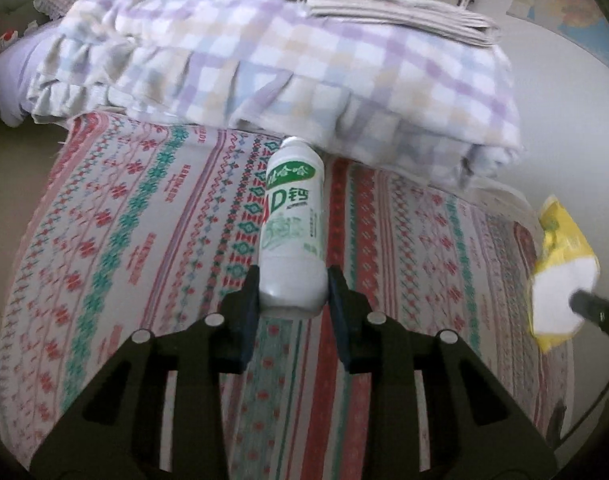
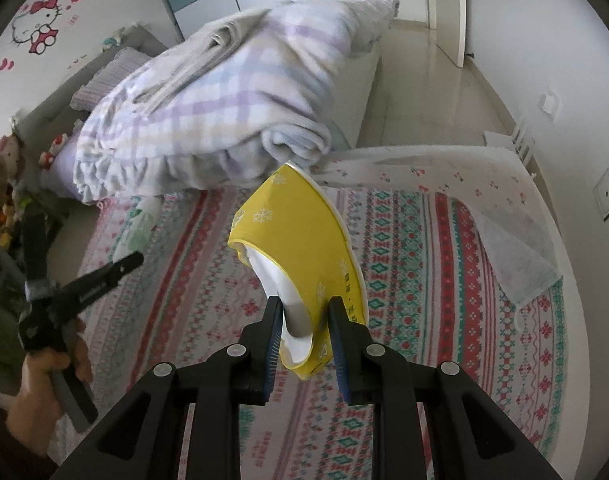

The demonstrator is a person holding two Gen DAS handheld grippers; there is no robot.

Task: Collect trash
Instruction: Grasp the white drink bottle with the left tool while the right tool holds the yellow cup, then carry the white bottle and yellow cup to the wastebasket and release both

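- Left gripper (image 1: pixel 292 280): jaws closed on the base of a white plastic bottle (image 1: pixel 292 232), both pads pressing its sides. No earlier view is given.
- The bottle lies on its side on the patterned bedsheet (image 1: pixel 144 220), green label up, cap end pointing away toward the folded checked quilt (image 1: pixel 304 72) and just short of it.
- Right gripper (image 2: pixel 306 316): jaws clamped on a crushed yellow paper cup (image 2: pixel 300 248), held above the bedsheet, in front of the quilt. Cup is flattened, white inside, white snowflake marks outside.
- In the right wrist view a hand (image 2: pixel 44 376) holds the left gripper's handle, left of the cup.
- Open sheet lies on both sides of the bottle; the quilt bounds it at the far end.
- Right of the quilt the bed edge meets a tiled floor (image 2: pixel 436 80).
- A thin white cloth (image 2: pixel 516 256) is folded over the sheet, right of the cup.
- Bottle cap is blurred; the quilt is motion-smeared. Soft toys (image 2: pixel 8 184) left of the quilt are cut off by the frame.
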